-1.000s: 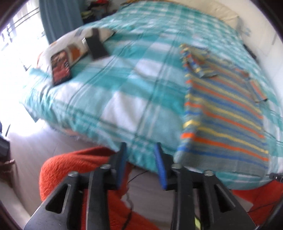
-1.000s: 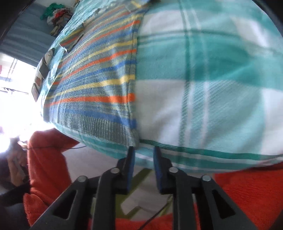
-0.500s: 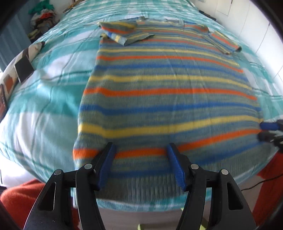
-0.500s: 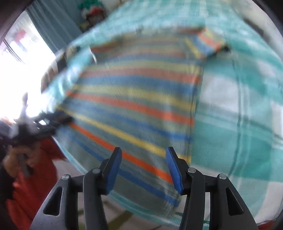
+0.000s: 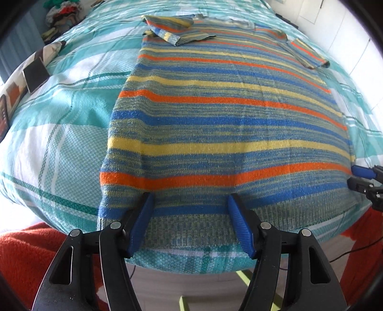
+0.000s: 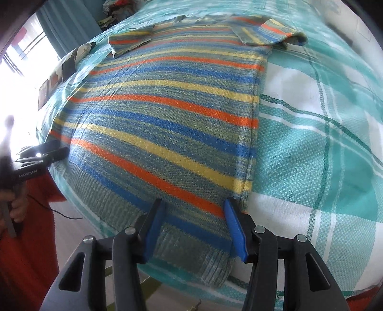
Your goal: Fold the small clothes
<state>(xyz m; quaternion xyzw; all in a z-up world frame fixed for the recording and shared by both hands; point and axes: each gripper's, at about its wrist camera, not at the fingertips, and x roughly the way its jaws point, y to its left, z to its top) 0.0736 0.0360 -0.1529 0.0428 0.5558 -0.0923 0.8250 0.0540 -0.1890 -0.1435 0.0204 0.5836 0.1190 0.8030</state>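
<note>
A striped knit sweater (image 5: 227,124) in orange, blue, yellow and grey-green lies flat on the teal plaid bed cover (image 5: 59,134), both sleeves folded in over its chest. Its ribbed hem (image 5: 191,229) faces me at the bed's near edge. My left gripper (image 5: 190,198) is open over the hem near the left corner. My right gripper (image 6: 194,203) is open over the hem (image 6: 191,251) by the sweater's (image 6: 167,114) right side edge. Each gripper shows at the other view's margin: the right gripper (image 5: 363,177), and the left gripper (image 6: 40,155) held by a hand.
A patterned pillow (image 5: 21,81) lies at the bed's left side. A heap of clothes (image 5: 62,14) sits at the far left corner. Orange-red fabric (image 5: 28,258) and a dark cable (image 5: 354,251) are below the bed edge, over a pale floor. White cupboard doors (image 5: 347,28) stand on the right.
Both grippers came in from beyond the bed's edge to stand over the sweater's hem, and their jaws spread wider. Over the last half second they hardly moved.
</note>
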